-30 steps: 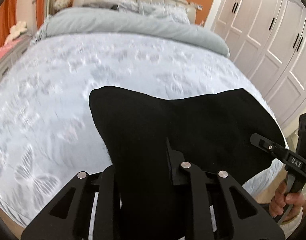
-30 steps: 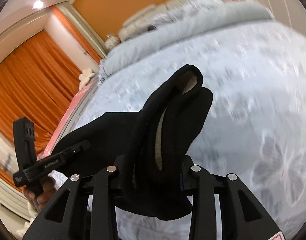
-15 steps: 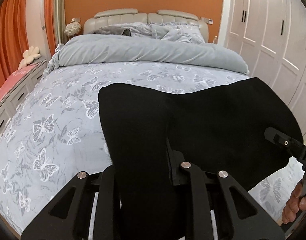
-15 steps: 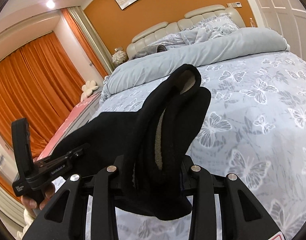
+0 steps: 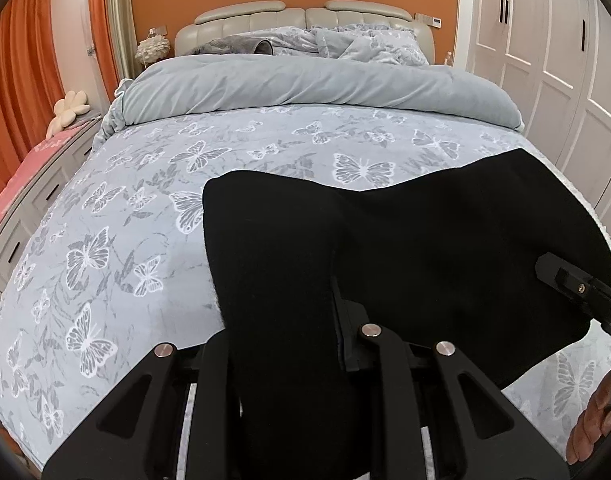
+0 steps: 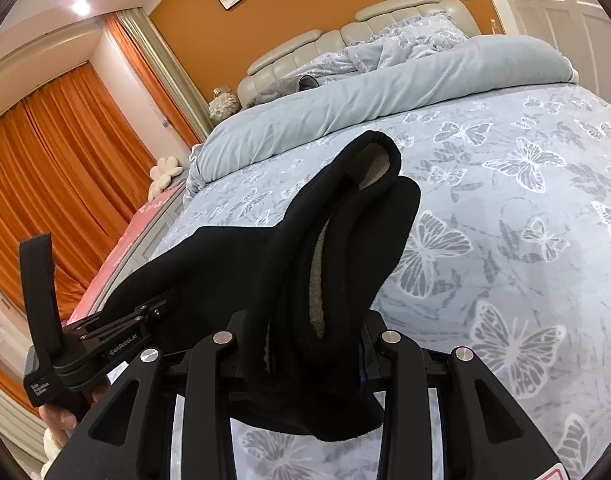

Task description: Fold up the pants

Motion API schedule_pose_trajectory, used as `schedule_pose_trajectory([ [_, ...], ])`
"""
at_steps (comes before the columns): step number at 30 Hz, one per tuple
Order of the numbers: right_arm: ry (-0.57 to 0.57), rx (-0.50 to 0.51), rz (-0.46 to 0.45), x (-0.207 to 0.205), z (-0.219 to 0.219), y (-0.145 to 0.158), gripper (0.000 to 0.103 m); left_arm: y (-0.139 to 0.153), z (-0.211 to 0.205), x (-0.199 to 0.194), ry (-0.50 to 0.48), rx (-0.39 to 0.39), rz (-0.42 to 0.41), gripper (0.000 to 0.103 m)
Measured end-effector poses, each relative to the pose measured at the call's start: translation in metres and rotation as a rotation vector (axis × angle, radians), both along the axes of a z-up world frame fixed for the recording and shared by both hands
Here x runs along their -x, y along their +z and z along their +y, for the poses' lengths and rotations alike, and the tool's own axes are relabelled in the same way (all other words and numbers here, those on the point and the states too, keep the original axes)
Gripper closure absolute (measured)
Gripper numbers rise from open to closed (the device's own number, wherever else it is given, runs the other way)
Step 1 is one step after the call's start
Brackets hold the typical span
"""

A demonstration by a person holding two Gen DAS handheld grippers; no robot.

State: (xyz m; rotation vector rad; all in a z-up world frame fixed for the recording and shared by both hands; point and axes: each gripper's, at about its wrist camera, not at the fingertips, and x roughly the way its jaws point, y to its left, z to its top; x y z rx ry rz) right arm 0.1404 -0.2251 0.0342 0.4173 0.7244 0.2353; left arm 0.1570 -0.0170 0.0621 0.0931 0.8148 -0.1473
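Black pants (image 5: 405, 248) hang stretched between my two grippers above the near end of the bed. My left gripper (image 5: 289, 340) is shut on one edge of the cloth, which drapes over and hides its fingertips. My right gripper (image 6: 305, 340) is shut on a bunched edge of the pants (image 6: 345, 240), whose pale fleece lining shows inside the fold. The right gripper also shows at the right edge of the left wrist view (image 5: 577, 292), and the left gripper at the lower left of the right wrist view (image 6: 117, 328).
The bed has a grey butterfly-print sheet (image 5: 145, 208) and a rolled-back grey duvet (image 5: 313, 84) near the headboard. White wardrobe doors (image 5: 565, 60) stand on the right. Orange curtains (image 6: 45, 168) and a pink-topped drawer unit (image 5: 21, 184) are on the left.
Both grippers have lifted and tilted up with the pants, so the headboard and wall came into view. The cloth stays stretched between them.
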Motion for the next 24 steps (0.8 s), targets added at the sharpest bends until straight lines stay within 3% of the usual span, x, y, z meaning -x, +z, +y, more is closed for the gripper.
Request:
schedule_pose_trajectory([
  [24,-0.001,-0.033,0.017,-0.014,0.01,-0.005,0.071,-0.012,0.012,-0.015,0.018,-0.006,0.019,0.083],
])
